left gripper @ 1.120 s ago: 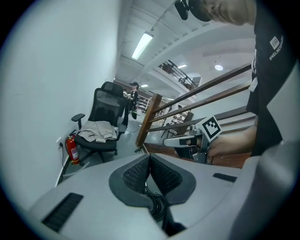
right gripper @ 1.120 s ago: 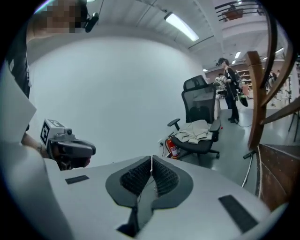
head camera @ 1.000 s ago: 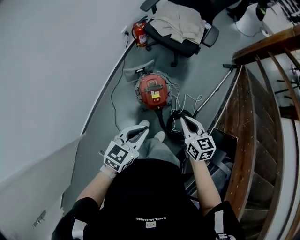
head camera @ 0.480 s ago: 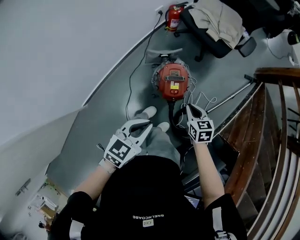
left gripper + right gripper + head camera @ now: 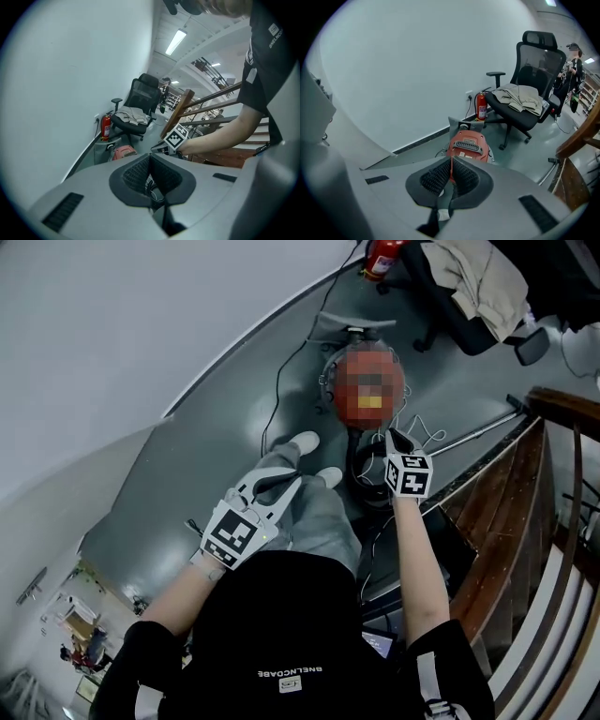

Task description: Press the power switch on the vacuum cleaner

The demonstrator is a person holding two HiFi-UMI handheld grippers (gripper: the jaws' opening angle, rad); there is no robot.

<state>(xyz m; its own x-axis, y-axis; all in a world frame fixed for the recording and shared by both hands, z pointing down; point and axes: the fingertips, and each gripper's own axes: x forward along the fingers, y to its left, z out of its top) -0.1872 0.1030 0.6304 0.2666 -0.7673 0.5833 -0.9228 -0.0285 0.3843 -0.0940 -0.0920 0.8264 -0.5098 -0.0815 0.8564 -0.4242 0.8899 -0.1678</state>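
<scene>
The right claw (image 5: 394, 437) has reached farther forward, near the round red vacuum cleaner (image 5: 467, 142) on the grey floor (image 5: 187, 521) by the far wall (image 5: 417, 70). It and the left claw (image 5: 286, 486), held nearer, are pressed together, empty.

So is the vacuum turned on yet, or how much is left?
Not yet, it seems. Done: the right gripper, fingers shut, is lined up with the red vacuum. In hand: it hangs just short of the vacuum's top, touching nothing I can see. The left gripper, also shut, hangs back. Left: lower the right fingers and press the switch, which I can't pick out here.
</scene>
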